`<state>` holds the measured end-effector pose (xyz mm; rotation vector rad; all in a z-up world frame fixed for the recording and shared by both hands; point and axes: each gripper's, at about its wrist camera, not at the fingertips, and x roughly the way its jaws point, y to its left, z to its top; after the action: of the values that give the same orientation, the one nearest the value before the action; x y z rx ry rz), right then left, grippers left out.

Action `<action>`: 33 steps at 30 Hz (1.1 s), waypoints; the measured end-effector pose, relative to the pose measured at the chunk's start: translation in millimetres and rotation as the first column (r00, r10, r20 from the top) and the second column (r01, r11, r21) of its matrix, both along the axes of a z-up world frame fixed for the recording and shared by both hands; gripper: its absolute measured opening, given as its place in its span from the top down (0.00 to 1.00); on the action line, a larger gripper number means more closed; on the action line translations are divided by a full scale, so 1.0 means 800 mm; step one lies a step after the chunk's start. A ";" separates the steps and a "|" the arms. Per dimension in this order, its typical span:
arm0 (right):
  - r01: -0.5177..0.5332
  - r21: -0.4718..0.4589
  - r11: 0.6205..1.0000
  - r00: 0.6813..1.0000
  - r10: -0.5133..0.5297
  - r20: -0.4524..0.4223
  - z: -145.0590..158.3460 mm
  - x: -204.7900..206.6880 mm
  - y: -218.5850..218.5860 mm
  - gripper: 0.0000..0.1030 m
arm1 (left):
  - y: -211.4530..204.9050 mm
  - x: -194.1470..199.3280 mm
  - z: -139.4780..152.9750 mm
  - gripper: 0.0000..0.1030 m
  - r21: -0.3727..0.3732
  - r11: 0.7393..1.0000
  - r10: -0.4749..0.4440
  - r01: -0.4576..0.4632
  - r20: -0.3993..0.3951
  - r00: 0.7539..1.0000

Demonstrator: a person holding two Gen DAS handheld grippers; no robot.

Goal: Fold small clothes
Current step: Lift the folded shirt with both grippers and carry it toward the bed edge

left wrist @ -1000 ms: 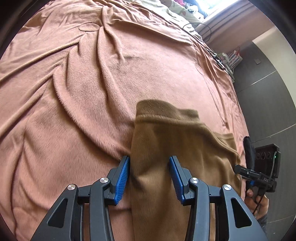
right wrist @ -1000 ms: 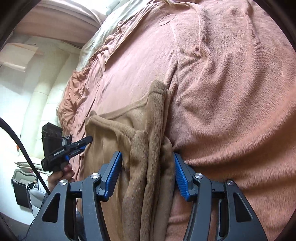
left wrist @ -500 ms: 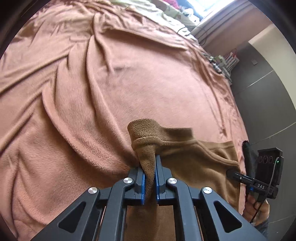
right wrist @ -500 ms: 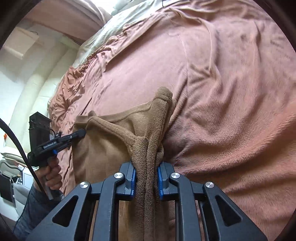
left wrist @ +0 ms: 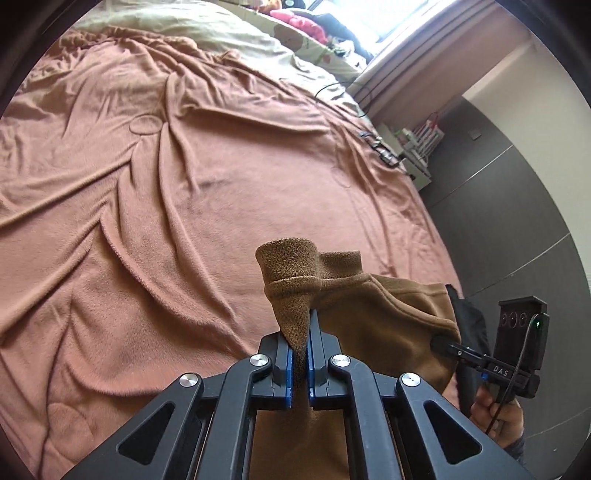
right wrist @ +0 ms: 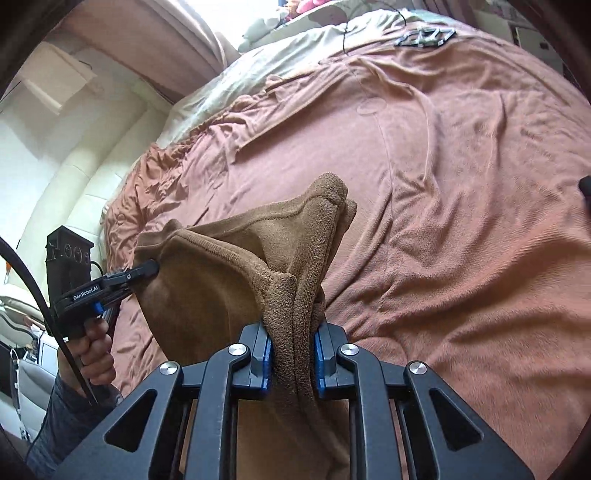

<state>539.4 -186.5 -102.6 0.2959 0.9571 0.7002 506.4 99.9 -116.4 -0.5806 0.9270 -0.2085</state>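
Observation:
A small brown fleece garment (left wrist: 376, 325) hangs between my two grippers above the pink blanket (left wrist: 166, 192). My left gripper (left wrist: 300, 347) is shut on one corner of its hem, which sticks up past the blue pads. My right gripper (right wrist: 293, 350) is shut on the other bunched corner of the same garment (right wrist: 221, 280). Each gripper shows in the other's view, held by a hand: the right one (left wrist: 454, 349) and the left one (right wrist: 146, 269). The garment's lower part is hidden below the fingers.
The pink blanket (right wrist: 461, 221) covers a wide bed, wrinkled. Pale bedding and pillows (left wrist: 229, 33) lie at the far end. A black cable and strap (left wrist: 380, 147) lie at the bed's far right edge. A grey wall (left wrist: 517, 206) stands to the right.
Both grippers closed on the garment's corners, having straddled it open one second ago. They have since lifted it up off the blanket, and the cloth now stretches between them.

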 end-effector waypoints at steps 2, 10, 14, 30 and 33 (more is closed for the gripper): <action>0.003 -0.003 1.000 1.000 -0.003 0.026 0.011 -0.014 -0.007 0.87 | -0.002 -0.006 0.010 0.95 -0.001 1.000 -0.003 0.003 0.015 1.000; 0.023 0.016 1.000 0.994 -0.024 0.109 0.049 -0.065 -0.038 0.87 | -0.013 -0.038 0.058 0.95 -0.012 1.000 -0.023 0.024 0.081 0.996; 0.025 0.015 1.000 0.987 -0.027 0.157 0.072 -0.097 -0.054 0.87 | -0.023 -0.056 0.088 0.95 -0.008 0.999 -0.039 0.040 0.129 0.991; 0.105 0.018 0.994 0.919 -0.104 0.381 0.164 -0.257 -0.159 0.88 | -0.089 -0.131 0.190 0.95 -0.013 0.989 -0.135 0.145 0.292 0.947; 0.135 0.018 0.991 0.899 -0.130 0.418 0.180 -0.288 -0.188 0.88 | -0.116 -0.141 0.206 0.95 -0.014 0.984 -0.166 0.179 0.311 0.936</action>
<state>309.0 -336.8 41.4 0.1870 0.5239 0.6005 393.6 7.3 48.0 -0.4878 0.6690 -0.4652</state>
